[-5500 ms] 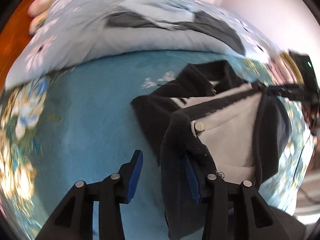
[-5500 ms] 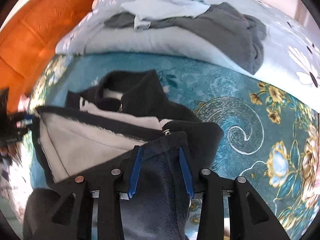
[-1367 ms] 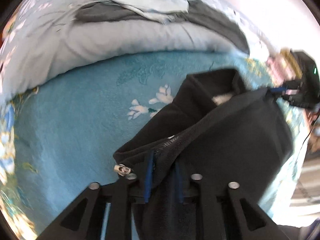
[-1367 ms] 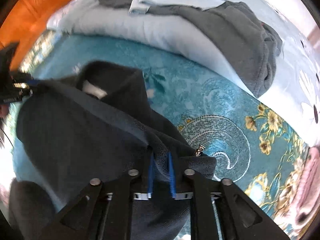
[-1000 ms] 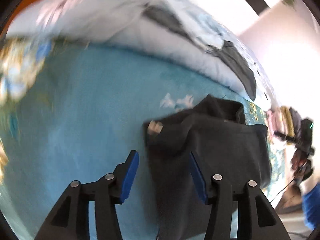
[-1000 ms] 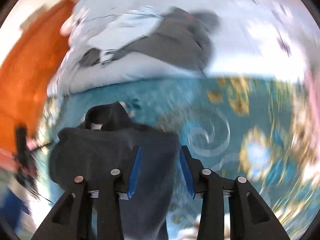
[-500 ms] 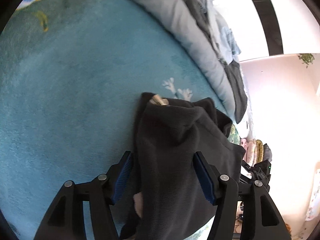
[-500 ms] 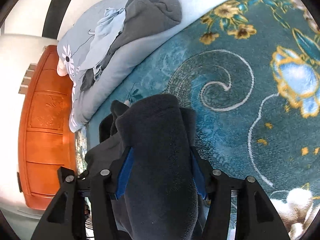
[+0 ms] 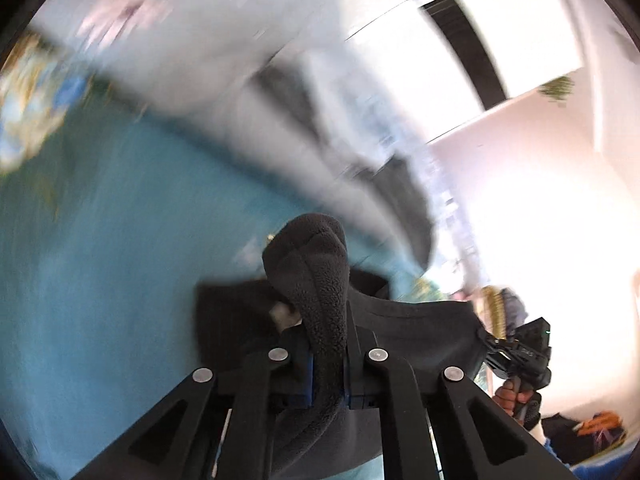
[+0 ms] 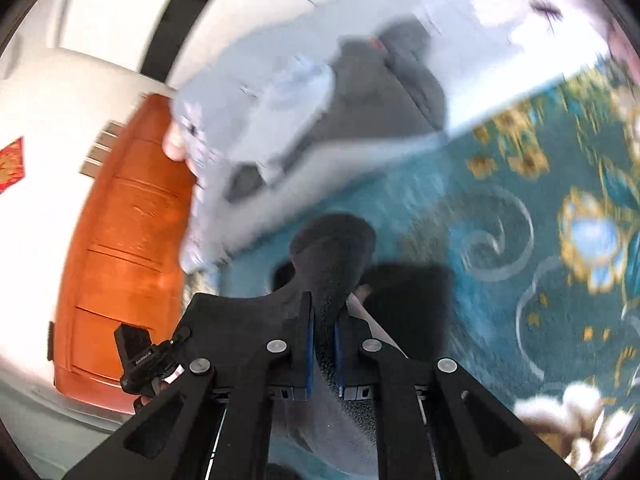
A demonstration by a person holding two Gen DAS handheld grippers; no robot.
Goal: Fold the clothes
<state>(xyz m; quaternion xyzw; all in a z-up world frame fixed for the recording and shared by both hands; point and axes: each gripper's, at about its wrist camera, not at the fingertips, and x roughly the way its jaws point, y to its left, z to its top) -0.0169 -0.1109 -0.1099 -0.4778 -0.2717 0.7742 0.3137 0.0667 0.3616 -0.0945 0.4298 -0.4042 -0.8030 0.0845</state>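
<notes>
Over the teal floral blanket (image 10: 500, 216), both tongs (image 9: 326, 364) (image 10: 322, 344) pinch the dark fleece (image 9: 316, 264).

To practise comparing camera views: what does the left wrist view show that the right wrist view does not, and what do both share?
Only the left wrist view shows the right gripper off to the side and a bright window. Only the right wrist view shows the orange wooden cabinet and the left gripper from outside. Both show a gripper shut on a bunched fold of the dark fleece jacket above the teal floral blanket, with the grey bedding pile behind.
</notes>
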